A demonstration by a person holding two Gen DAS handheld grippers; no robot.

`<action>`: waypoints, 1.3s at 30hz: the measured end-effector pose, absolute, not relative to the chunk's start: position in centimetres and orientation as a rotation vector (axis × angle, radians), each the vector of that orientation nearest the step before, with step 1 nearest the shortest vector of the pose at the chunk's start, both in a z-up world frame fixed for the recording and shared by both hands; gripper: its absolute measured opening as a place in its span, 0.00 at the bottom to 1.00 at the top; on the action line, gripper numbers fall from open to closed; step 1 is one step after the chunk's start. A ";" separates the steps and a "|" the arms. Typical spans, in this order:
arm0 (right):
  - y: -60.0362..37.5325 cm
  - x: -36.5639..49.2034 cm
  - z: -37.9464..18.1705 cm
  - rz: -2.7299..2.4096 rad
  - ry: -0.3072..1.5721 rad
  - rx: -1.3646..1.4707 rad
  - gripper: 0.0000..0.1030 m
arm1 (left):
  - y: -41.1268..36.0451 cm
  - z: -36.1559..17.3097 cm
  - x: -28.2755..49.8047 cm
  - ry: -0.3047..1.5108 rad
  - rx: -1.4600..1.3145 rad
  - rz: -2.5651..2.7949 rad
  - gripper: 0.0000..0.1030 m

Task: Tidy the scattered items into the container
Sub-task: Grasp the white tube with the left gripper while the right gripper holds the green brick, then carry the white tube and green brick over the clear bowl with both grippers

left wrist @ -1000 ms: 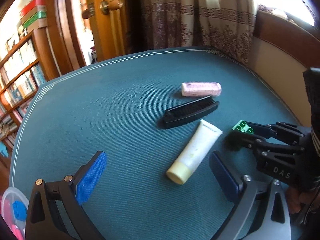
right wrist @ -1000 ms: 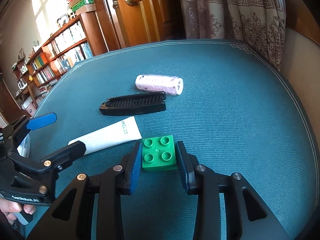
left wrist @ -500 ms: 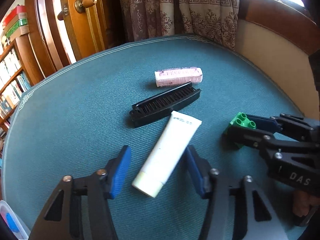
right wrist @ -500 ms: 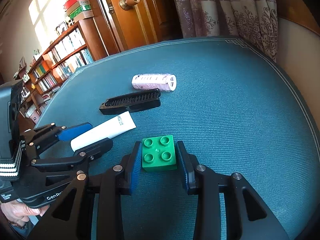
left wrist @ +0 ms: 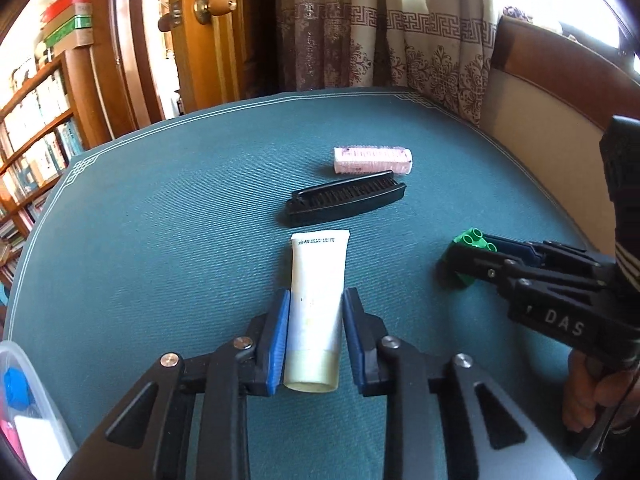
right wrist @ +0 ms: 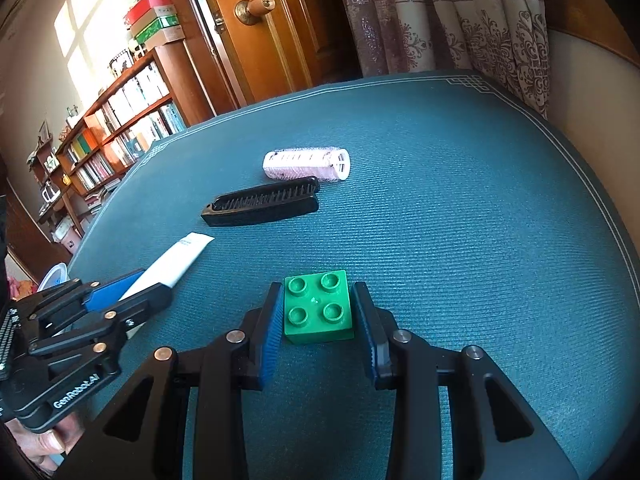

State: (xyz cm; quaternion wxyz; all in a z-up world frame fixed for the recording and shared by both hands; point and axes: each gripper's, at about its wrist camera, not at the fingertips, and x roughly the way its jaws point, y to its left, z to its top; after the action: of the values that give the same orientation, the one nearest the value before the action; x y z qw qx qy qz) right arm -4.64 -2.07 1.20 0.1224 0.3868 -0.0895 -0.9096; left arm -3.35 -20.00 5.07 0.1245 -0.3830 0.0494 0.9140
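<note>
Left wrist view: the left gripper is closing its blue pads against both sides of a white tube, which is lying cap-end nearest on the teal tablecloth. At the lower left edge, part of a clear container is showing, with blue and pink items inside.

Right wrist view: the right gripper is bracketing a green toy brick, studs up, resting on the cloth. Its left pad is sitting against the brick, while a thin gap is showing at the right pad, so whether the brick is clamped cannot be told.

Beyond the tube, a black folding comb is lying crosswise. Just behind it, a pink hair roller is lying parallel, touching or nearly touching the comb. Farther back, a wooden door, patterned curtains and a bookshelf are standing behind the table.
</note>
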 end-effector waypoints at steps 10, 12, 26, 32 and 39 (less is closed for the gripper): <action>-3.5 -3.3 1.8 -2.639 -0.240 1.088 0.35 | -22.5 6.7 -0.4 0.080 -1.077 2.750 0.29; -4.0 -3.0 2.0 -2.629 -0.232 1.079 0.35 | -23.0 7.0 0.1 0.090 -1.071 2.790 0.29; -6.4 -0.2 2.2 -2.582 -0.233 1.071 0.35 | -27.5 8.5 2.7 0.011 -1.025 2.927 0.29; -7.9 1.0 2.4 -2.553 -0.221 1.064 0.35 | -29.1 8.8 3.7 -0.027 -1.007 2.957 0.29; -10.1 1.9 3.0 -2.517 -0.188 1.050 0.35 | -31.5 8.9 4.8 -0.086 -0.994 2.998 0.29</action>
State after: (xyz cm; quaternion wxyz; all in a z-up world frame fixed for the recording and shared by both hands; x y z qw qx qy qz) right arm 1.90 -10.12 2.96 0.2025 0.3763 -0.0673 -0.9016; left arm 4.80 -31.52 8.90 -0.0091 -0.3146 -0.0272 0.9488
